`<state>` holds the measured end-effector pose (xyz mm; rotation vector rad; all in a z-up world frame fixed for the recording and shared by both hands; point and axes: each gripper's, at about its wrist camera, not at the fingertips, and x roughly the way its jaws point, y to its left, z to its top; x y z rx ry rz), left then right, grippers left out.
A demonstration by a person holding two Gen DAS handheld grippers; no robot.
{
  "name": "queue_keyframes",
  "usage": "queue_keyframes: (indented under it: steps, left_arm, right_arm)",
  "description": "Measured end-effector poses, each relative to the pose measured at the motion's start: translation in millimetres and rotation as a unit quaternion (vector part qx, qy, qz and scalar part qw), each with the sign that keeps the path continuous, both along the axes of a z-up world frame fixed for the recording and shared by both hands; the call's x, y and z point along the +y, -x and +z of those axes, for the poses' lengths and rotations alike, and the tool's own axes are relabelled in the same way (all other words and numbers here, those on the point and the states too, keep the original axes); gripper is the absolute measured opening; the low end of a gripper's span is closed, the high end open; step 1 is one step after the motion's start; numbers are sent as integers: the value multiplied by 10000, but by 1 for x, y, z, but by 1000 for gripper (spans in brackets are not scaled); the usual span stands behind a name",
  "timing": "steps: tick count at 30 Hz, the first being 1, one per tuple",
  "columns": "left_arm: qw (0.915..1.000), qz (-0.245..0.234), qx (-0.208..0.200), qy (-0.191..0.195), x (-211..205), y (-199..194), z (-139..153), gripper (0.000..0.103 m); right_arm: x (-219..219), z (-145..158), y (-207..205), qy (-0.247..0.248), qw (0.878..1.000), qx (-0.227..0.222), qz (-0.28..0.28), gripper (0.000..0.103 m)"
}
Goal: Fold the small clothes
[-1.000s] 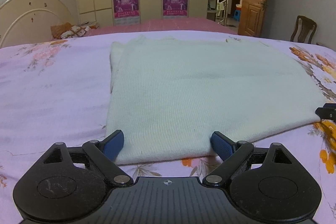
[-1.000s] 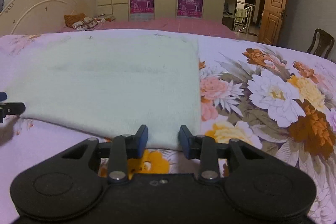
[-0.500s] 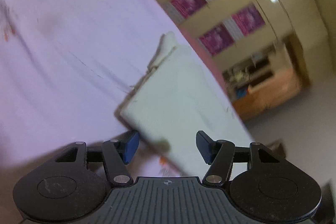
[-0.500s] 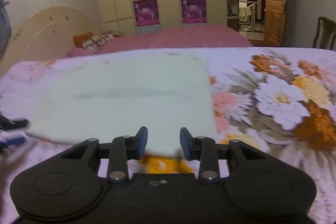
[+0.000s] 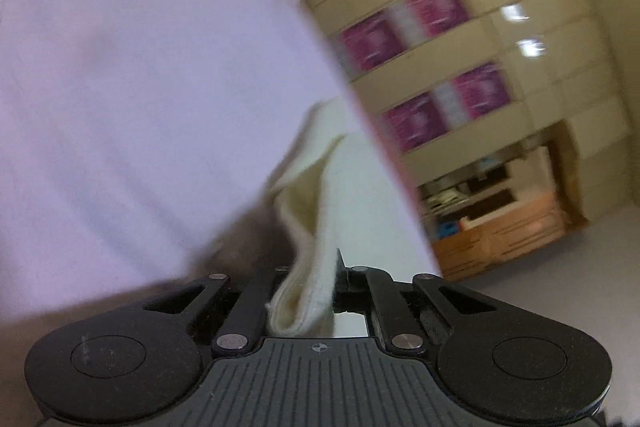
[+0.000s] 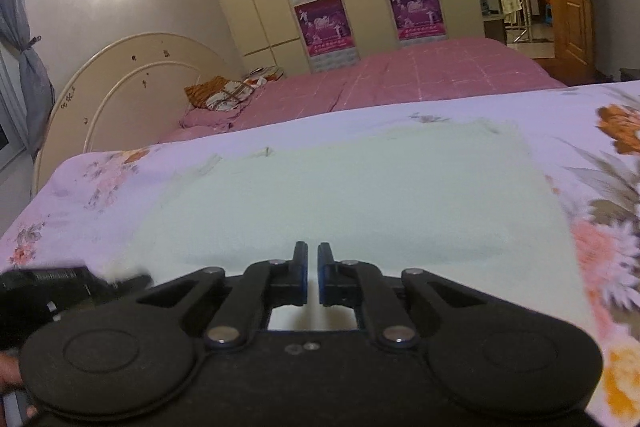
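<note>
With the left tongs [image 5: 308, 283] pinching a doubled edge of the cream garment [image 6: 360, 195] on the bed [image 6: 100, 171] and the right tongs [image 6: 312, 267] nearly pressed together on its near hem, uneven lifting risks a skewed fold or slipped corner.

I've got a bed [image 6: 92, 203] with a lilac flowered sheet under me, and a pale folded sweater [image 6: 360, 203] spread flat on it, big flowers out around 3 o'clock.

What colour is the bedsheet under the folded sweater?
Pale lilac with orange and pink flowers; the bedsheet shows best in the right wrist view.
</note>
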<state>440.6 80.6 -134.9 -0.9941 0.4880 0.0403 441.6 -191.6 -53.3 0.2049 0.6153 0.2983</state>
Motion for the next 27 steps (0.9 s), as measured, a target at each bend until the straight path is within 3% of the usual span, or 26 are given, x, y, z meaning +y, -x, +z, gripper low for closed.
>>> queue_keyframes:
  steps: [3, 6, 9, 13, 17, 20, 21, 22, 27]
  left_arm:
    - [10000, -5, -27, -64, 0, -6, -3, 6]
    - [9997, -60, 203, -121, 2, -16, -15, 6]
    - [9995, -112, 243, -146, 4, -18, -18, 7]
    - [9957, -391, 176, -815, -9, -29, 7, 6]
    - [9766, -1112, -167, -1834, -45, -43, 66, 6]
    - [9508, -1777, -363, -2510, -89, -65, 106, 6]
    - [9427, -1967, -381, -2667, -104, -72, 116, 6]
    - [9365, -2125, -407, -2761, -116, -76, 122, 6]
    - [9050, -2976, -189, -3035, -190, -106, 126, 6]
  right_arm:
    - [6, 5, -1, 43, 9997, -216, 81, 6]
    - [15, -13, -16, 217, 9996, 50, 156, 6]
    - [25, -30, -18, 692, 9971, 45, 312, 2]
    - [28, -33, -12, 839, 9958, -76, 368, 1]
    - [27, -31, -12, 686, 9971, -12, 317, 1]
    - [8, -26, -16, 49, 9998, 144, 98, 1]
    - [-5, -21, -13, -318, 9994, 81, -127, 3]
    - [-20, -15, -7, -661, 9971, -23, -387, 12]
    - [-102, 7, 20, -1935, 9735, -342, -1168, 21]
